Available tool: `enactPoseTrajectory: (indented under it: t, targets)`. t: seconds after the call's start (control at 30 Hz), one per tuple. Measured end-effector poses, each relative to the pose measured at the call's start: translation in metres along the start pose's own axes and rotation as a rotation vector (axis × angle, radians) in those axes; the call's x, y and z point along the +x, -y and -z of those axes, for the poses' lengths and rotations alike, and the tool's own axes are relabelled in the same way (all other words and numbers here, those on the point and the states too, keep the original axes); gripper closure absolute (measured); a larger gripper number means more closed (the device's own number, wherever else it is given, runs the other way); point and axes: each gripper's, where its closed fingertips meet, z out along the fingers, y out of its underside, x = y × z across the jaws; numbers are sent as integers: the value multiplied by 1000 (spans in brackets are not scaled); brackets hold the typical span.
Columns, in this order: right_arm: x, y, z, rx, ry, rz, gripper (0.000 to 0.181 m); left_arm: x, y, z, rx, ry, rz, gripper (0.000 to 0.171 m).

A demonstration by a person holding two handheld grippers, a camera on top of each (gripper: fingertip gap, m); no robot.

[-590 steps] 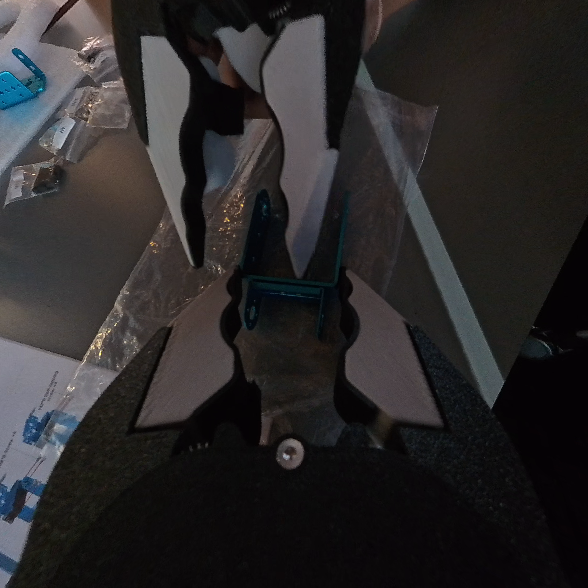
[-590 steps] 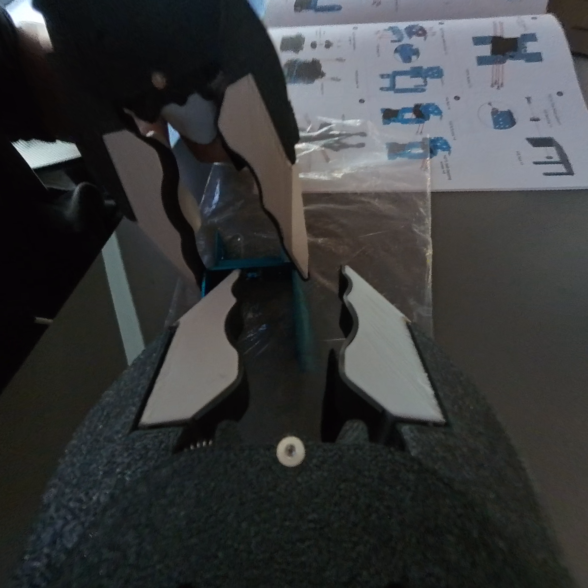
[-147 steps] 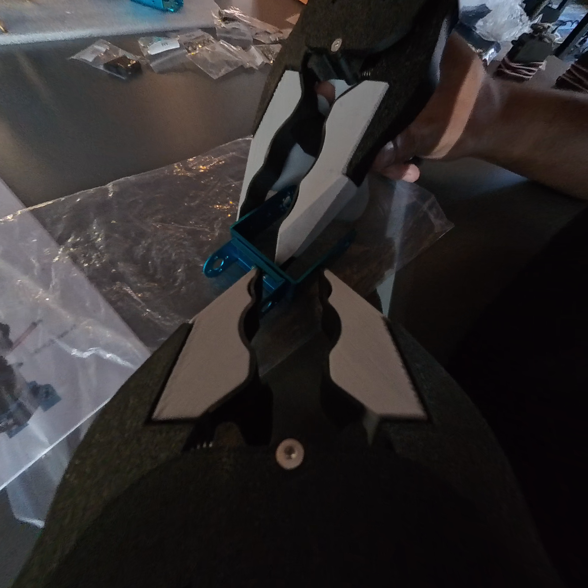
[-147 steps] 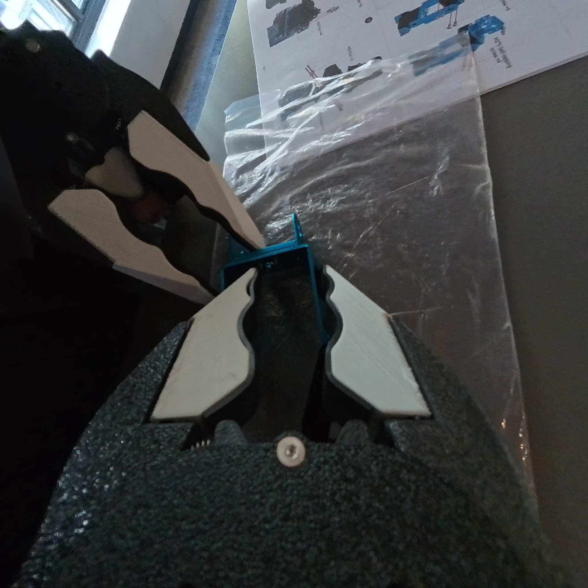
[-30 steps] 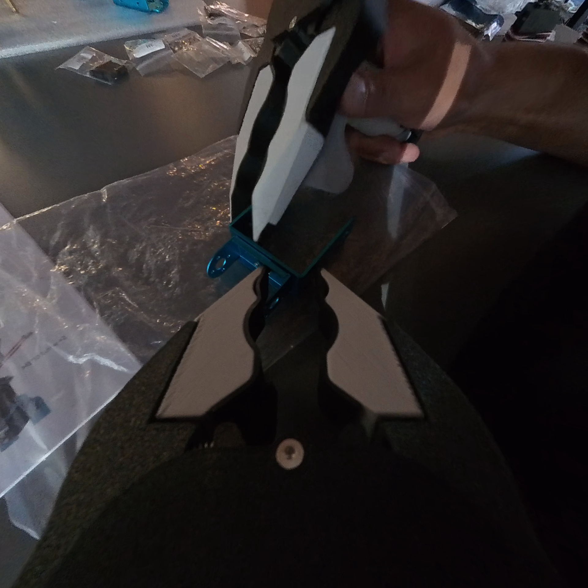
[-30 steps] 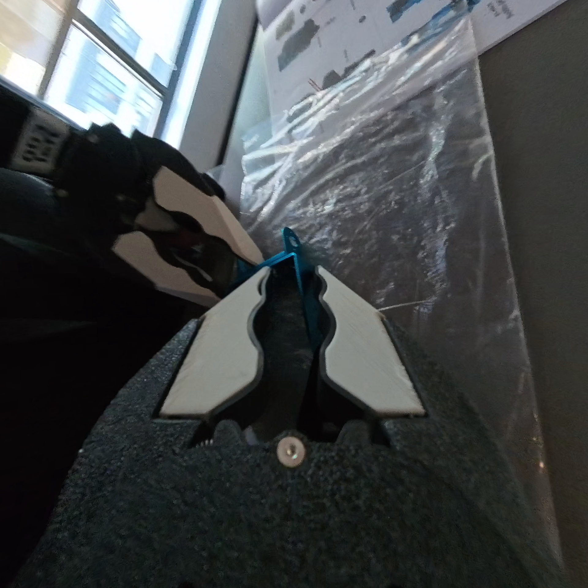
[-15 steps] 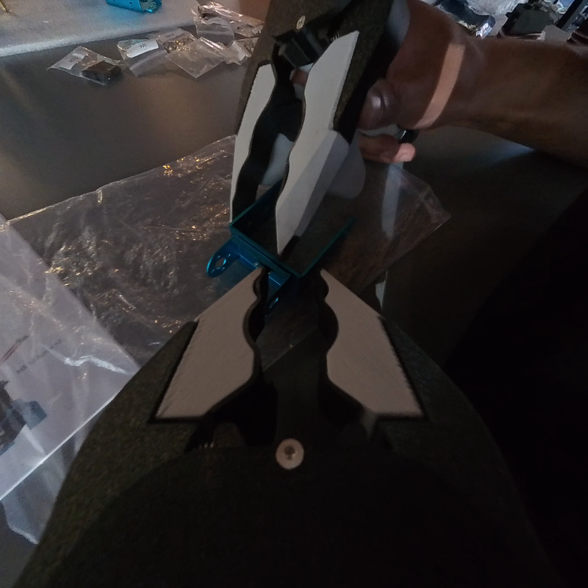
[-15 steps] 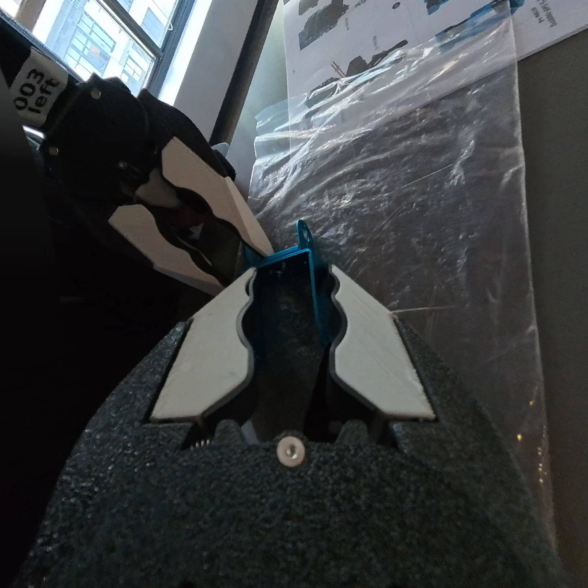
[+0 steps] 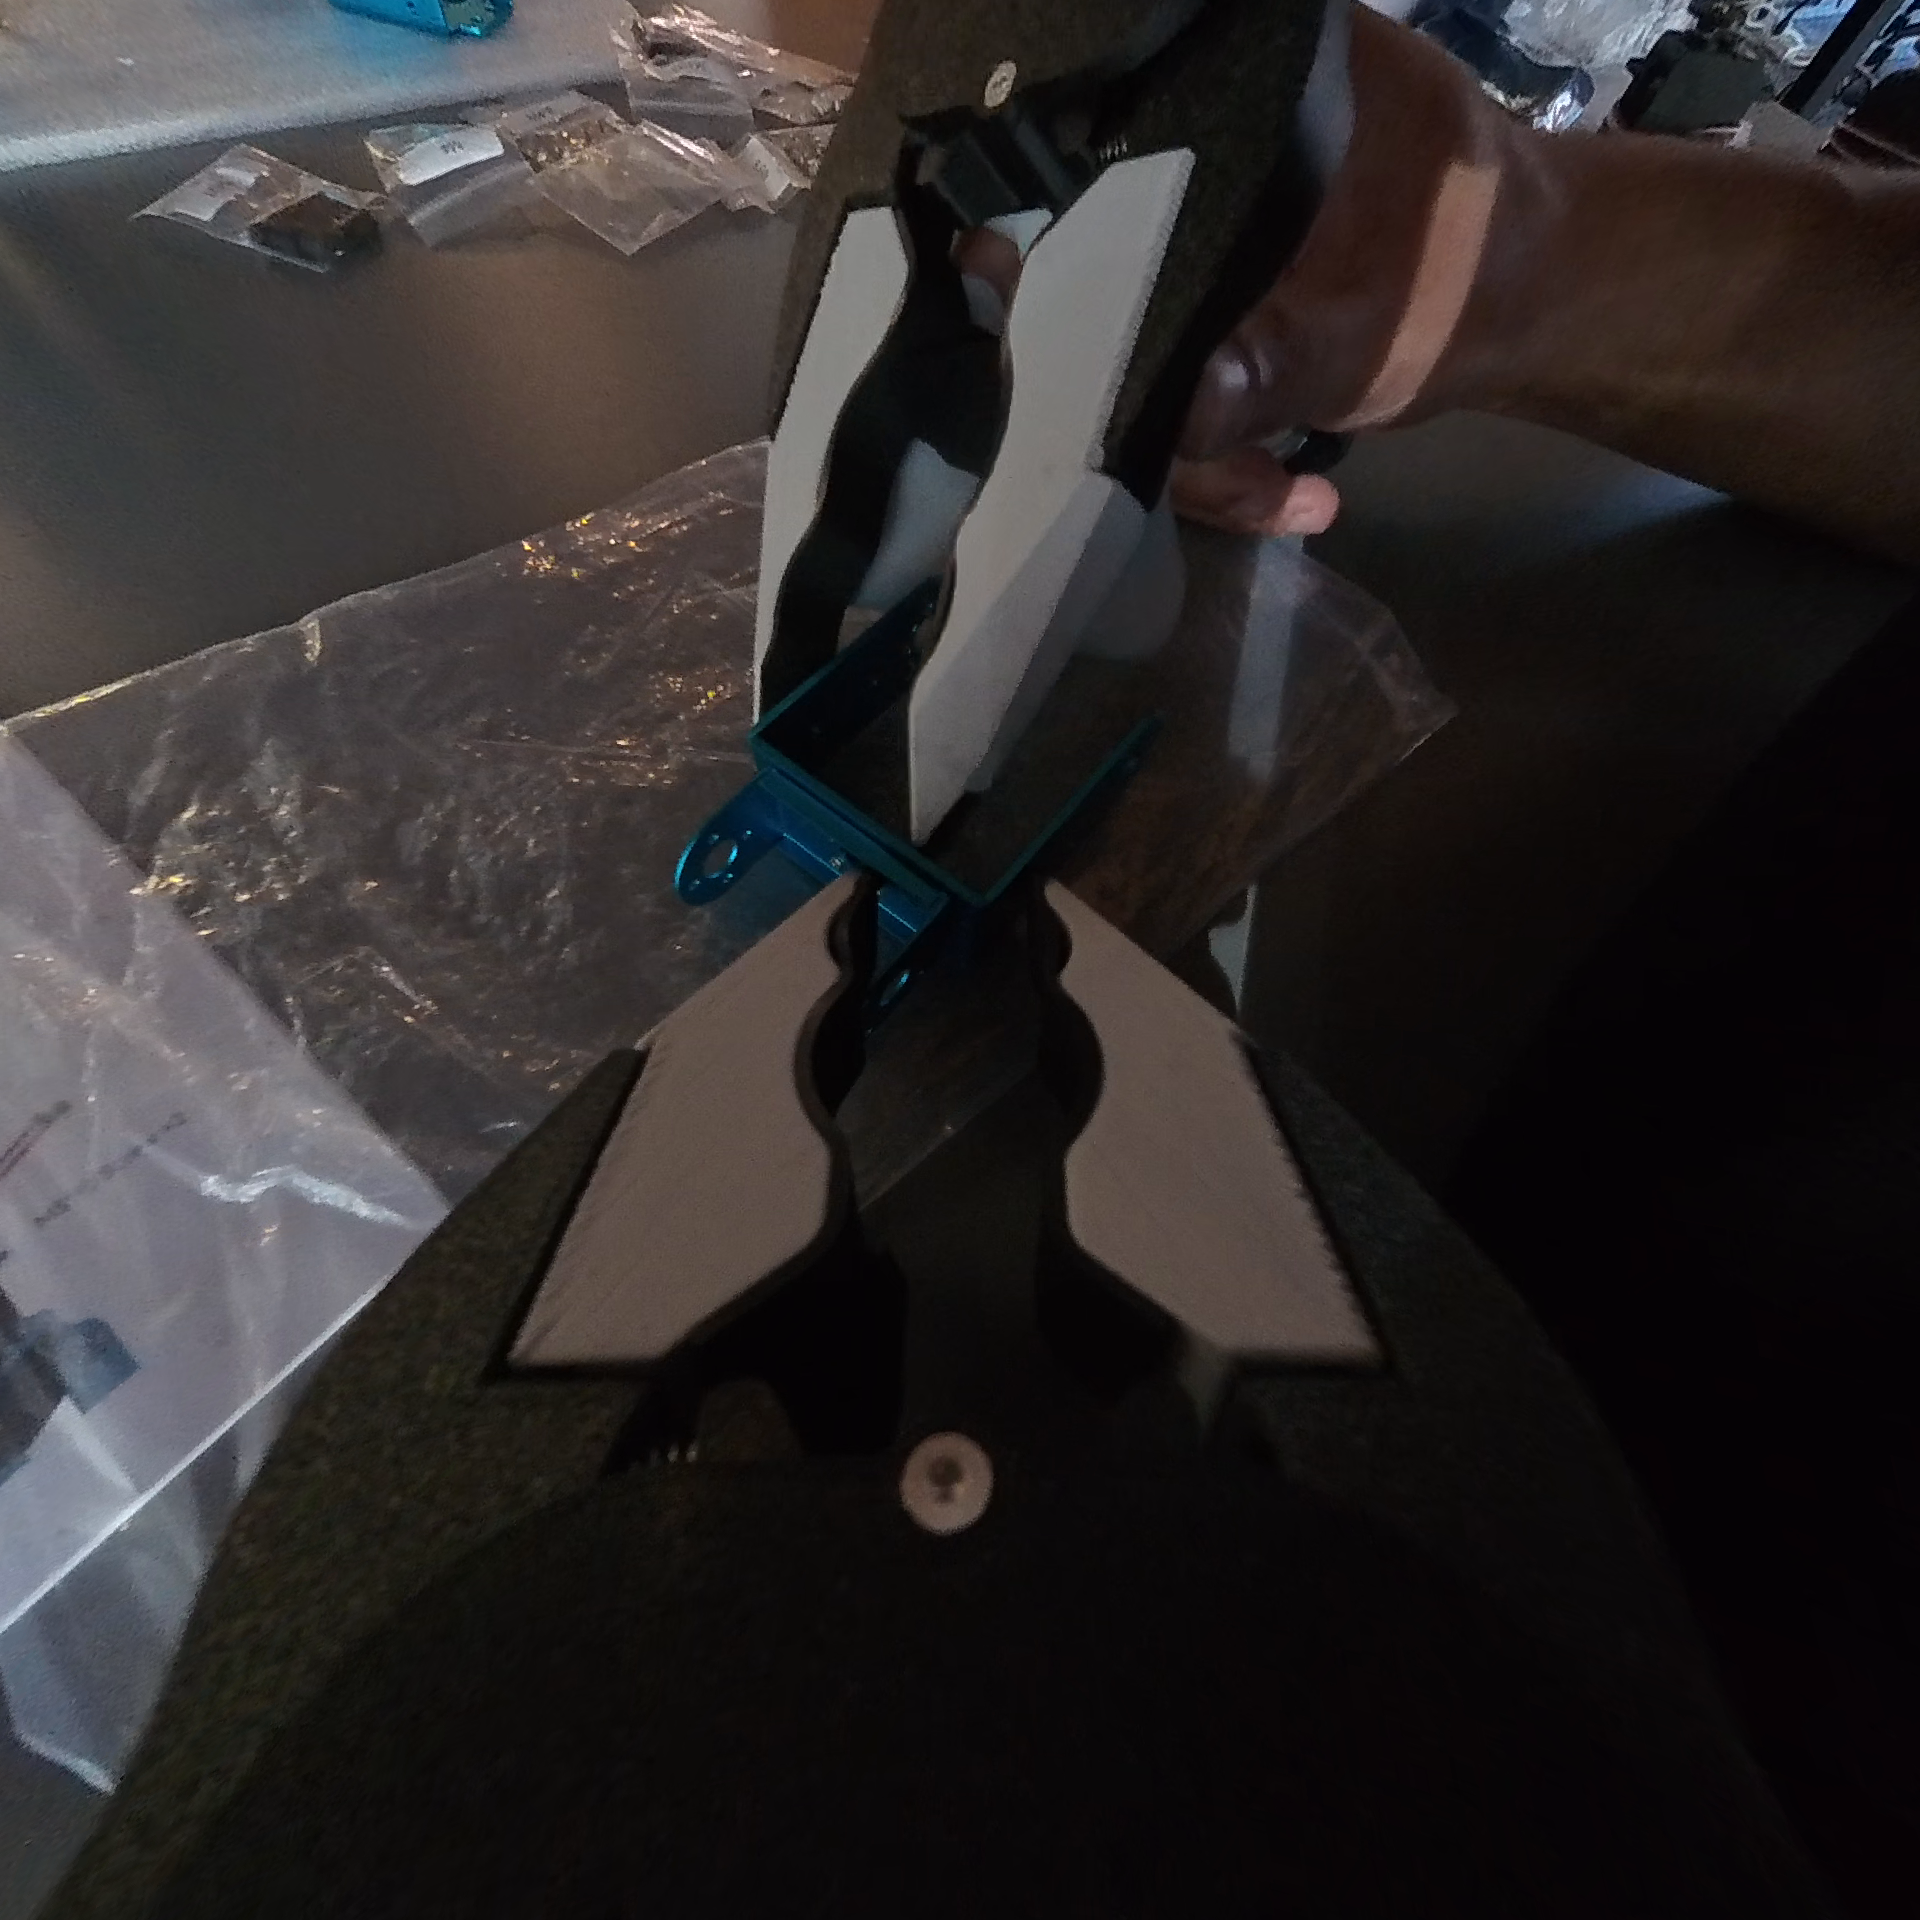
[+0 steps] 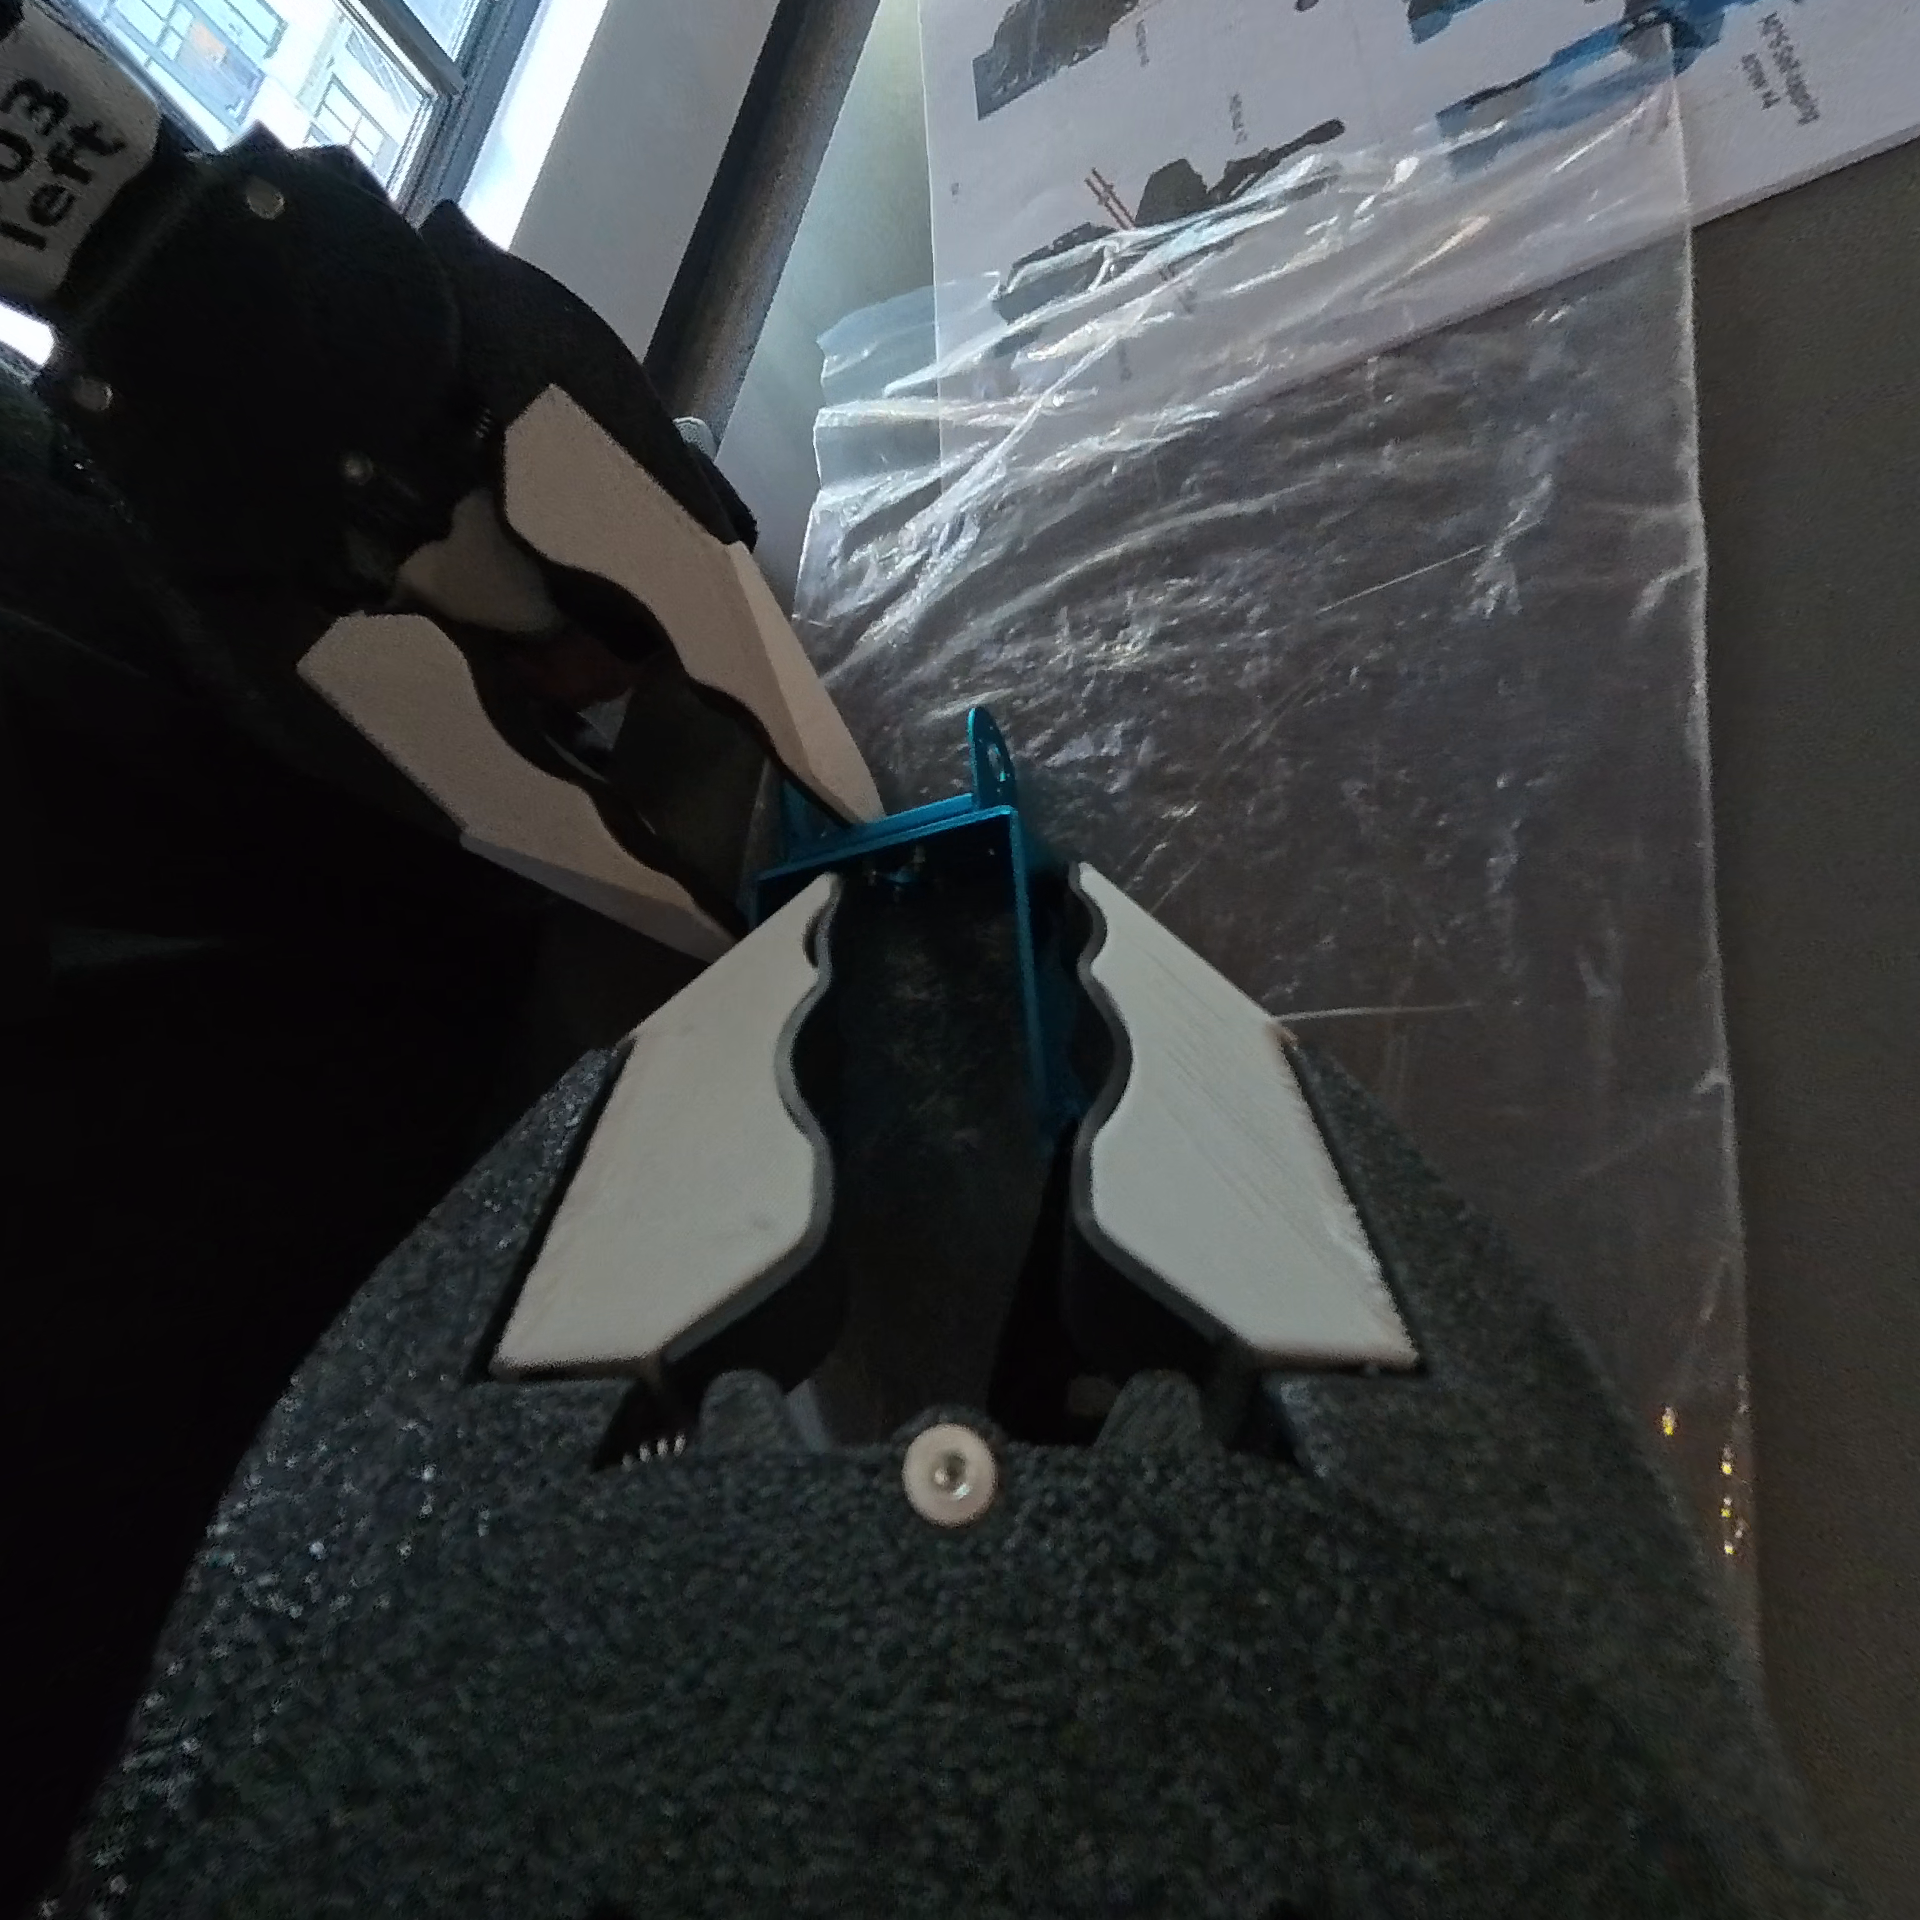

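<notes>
Both left tongs and right tongs straddle blue bracket part-open; grip unclear.

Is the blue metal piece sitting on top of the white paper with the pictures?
No, the blue metal piece sits between the two claws over the clear plastic bag, while the picture paper lies farther back.

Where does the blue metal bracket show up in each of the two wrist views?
Left wrist view: the blue metal bracket sits just above centre, at the left claw tips, with the right claw reaching down from above.
Right wrist view: the bracket sits just above centre, between the right claw tips.
Shared landmark: the crinkled clear plastic bag beneath it.
</notes>
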Motion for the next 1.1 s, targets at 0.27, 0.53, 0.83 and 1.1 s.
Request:
enactPoseTrajectory:
  t: [0.27, 0.53, 0.83, 1.1]
  targets:
    - [2, 0, -1, -3, -24, 8, 142, 0, -1, -1, -5, 10, -17, 144]
    - [2, 1, -1, 6, 4, -24, 143, 0, -1, -1, -5, 14, -22, 145]
    - [2, 2, -1, 11, 15, -47, 144, 0, -1, -1, -6, 18, -27, 144]
    - [-2, 2, 0, 14, 51, -50, 138, 1, -1, -1, -8, 12, -32, 145]
